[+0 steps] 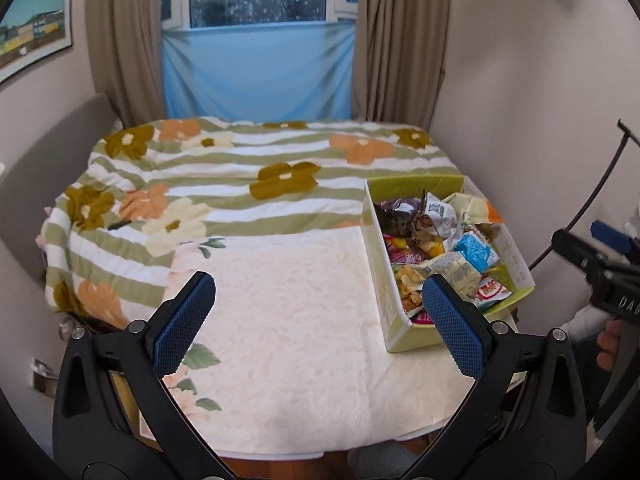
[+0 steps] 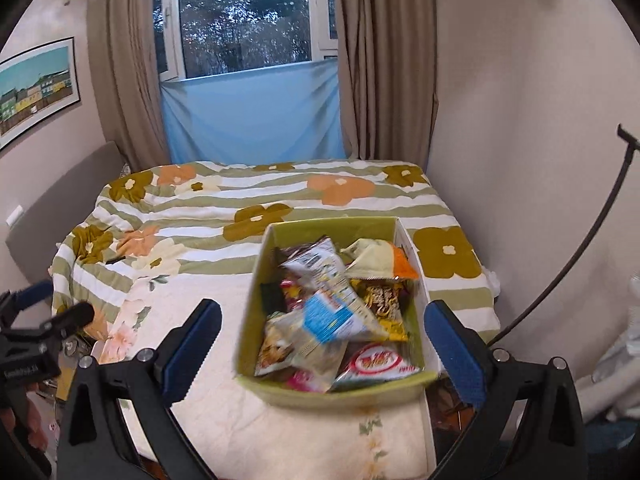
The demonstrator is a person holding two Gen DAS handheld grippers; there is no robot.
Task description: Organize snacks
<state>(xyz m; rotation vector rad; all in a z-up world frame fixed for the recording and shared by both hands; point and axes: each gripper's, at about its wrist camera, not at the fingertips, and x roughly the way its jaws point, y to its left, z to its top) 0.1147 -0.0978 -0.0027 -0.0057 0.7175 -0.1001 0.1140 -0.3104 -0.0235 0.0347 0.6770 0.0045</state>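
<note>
A green cardboard box (image 2: 332,396) full of snack packets (image 2: 332,320) stands at the right side of a cream-clothed table (image 2: 248,432). It also shows in the left wrist view (image 1: 378,280), with its snack packets (image 1: 444,256) inside. My right gripper (image 2: 322,344) is open and empty, held above the box's near end, fingers apart on either side of it. My left gripper (image 1: 318,324) is open and empty over the cloth (image 1: 288,320), left of the box. The right gripper also shows at the right edge of the left wrist view (image 1: 600,268).
A bed with a flowered green-striped blanket (image 1: 256,168) lies behind the table. A wall (image 1: 520,100) runs close on the right, with a dark curved rod (image 1: 600,184). Curtains and a window with a blue sheet (image 1: 258,72) stand at the back.
</note>
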